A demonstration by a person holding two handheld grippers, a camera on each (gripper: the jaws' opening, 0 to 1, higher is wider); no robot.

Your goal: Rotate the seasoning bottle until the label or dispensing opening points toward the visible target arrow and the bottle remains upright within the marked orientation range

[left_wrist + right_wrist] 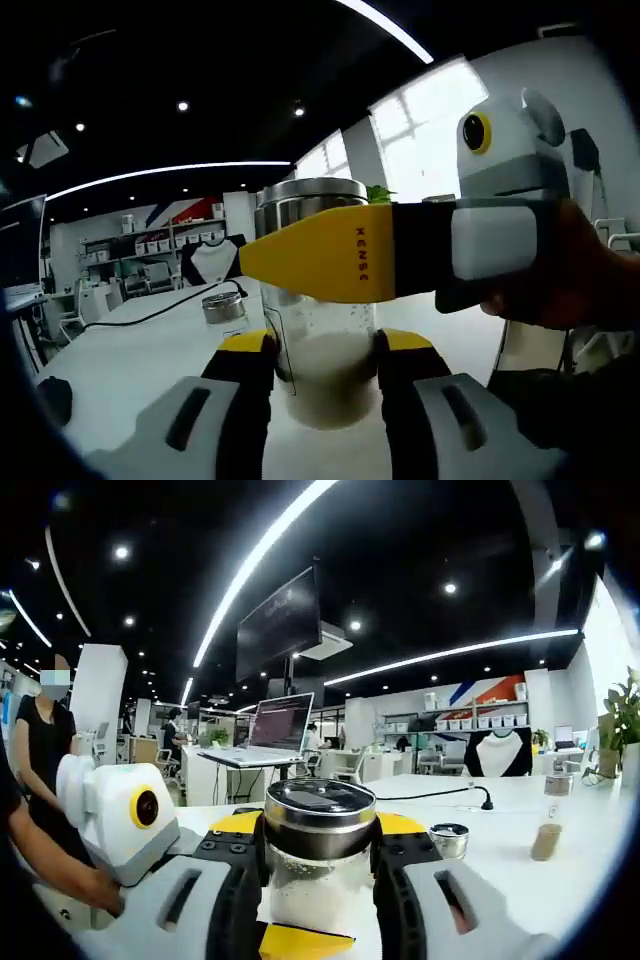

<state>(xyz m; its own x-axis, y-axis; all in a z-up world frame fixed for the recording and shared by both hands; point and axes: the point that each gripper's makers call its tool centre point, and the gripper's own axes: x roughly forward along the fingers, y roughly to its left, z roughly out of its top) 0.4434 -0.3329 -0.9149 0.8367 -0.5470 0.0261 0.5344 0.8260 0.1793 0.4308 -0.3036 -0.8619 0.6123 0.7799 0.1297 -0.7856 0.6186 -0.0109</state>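
Left gripper point(325, 365) jaws clamp the seasoning bottle point(322, 300); right gripper point(318, 875) jaws clamp its lid.

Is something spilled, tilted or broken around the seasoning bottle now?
Nothing stands out. The seasoning bottle stands upright on the white table, lid on, no spill visible. The left gripper and right gripper both clamp it.
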